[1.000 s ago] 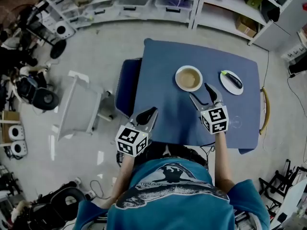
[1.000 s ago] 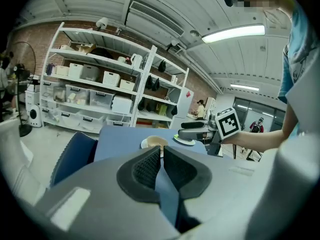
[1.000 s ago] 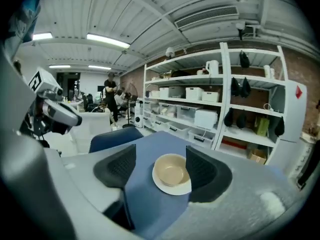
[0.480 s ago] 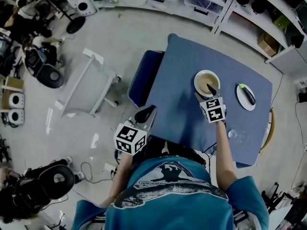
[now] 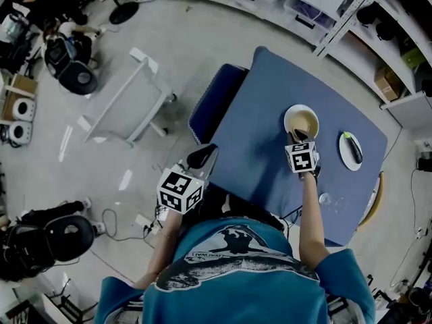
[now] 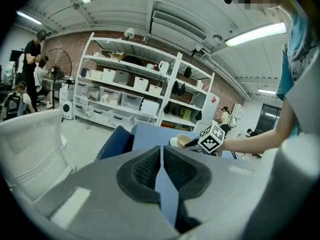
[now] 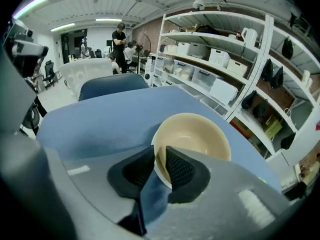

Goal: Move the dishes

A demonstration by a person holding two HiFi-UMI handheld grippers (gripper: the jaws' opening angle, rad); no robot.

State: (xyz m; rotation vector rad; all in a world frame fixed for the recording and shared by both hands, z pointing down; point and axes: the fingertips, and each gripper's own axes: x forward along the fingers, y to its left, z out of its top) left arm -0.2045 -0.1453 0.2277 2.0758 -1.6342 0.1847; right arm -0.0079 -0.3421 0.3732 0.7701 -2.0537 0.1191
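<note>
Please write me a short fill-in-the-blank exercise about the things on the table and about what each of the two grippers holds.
1. The right gripper clamps the rim of the beige ____ between its jaws.
2. The left gripper, its jaws together, holds ____.
3. A dark long item lies on the white ____.
Missing words: bowl; nothing; plate. The right gripper's jaws have just been closing.

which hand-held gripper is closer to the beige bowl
Right. The right hand-held gripper has just been closing its jaws on the near rim of the beige bowl, one pad inside, one outside. The left hand-held gripper is shut, empty, off the blue table, apart from the bowl.
</note>
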